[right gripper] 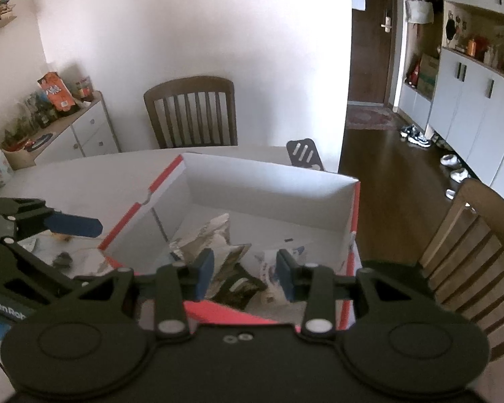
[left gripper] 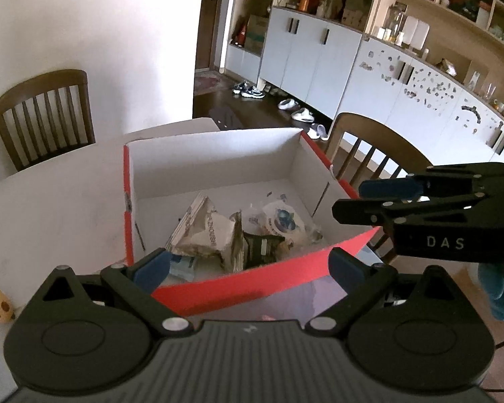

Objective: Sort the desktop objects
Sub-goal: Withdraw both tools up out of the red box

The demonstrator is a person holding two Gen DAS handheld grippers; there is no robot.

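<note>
- Where the box's (left gripper: 215, 164) red near wall rises, it cuts off the lower edges of the wrappers (left gripper: 215, 235) heaped inside; their print is too blurred to read.
- The box is white cardboard, red-edged, standing on the white table (left gripper: 50, 208).
- The wrappers are crumpled foil and paper.
- Left gripper (left gripper: 248, 265): jaws spread wide, empty, above the near wall.
- Right gripper (right gripper: 245, 268): jaws parted, empty, over the wrappers.

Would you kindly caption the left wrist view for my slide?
Open left gripper above red box of wrappers; right gripper alongside.

Soft daylight, washed-out white wall, fisheye-bent edges, dark vignetted corners
</note>
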